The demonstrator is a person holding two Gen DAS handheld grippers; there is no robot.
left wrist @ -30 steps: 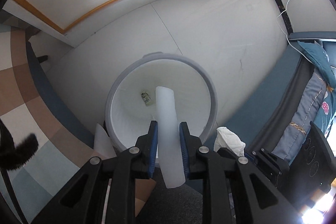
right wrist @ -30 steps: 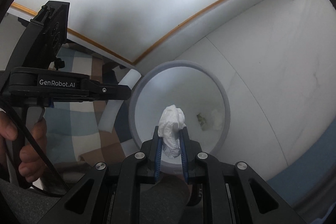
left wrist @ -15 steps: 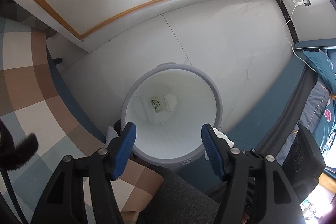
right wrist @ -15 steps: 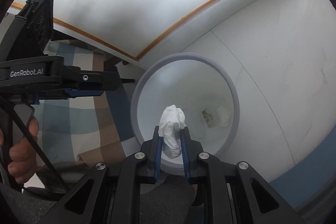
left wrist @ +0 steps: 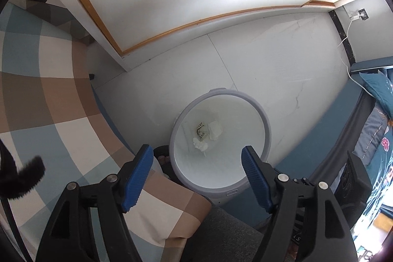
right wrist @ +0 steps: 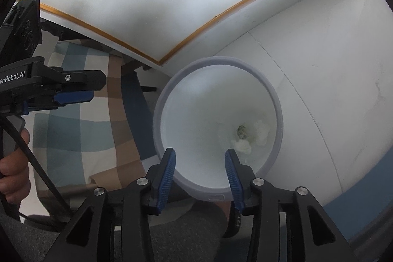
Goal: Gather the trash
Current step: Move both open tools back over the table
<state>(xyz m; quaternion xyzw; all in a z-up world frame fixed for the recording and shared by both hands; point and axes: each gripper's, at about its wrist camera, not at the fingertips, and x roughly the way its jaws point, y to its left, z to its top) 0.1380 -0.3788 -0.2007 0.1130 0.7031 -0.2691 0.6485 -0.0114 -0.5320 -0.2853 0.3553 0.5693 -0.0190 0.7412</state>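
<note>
A round white trash bin with a grey rim (left wrist: 266,124) stands on the pale floor, seen from above in both views (right wrist: 157,119). Inside lie a crumpled white tissue (left wrist: 200,145), a flattened white cup (left wrist: 215,131) and a small printed scrap (left wrist: 200,130). The tissue also shows in the right wrist view (right wrist: 242,146). My left gripper (left wrist: 195,170) is open and empty above the bin's near rim. My right gripper (right wrist: 199,167) is open and empty over the bin. The left gripper shows at the left of the right wrist view (right wrist: 73,96).
A checked blue, brown and white cloth (left wrist: 36,100) covers furniture left of the bin. A white wall panel with a wooden edge (left wrist: 196,21) runs behind. A blue bed with a patterned quilt (left wrist: 378,129) lies to the right. A cable hangs from a wall socket (left wrist: 362,15).
My left gripper opened and dropped the white cup into the bin, then rose. My right gripper opened and the tissue fell into the bin.
</note>
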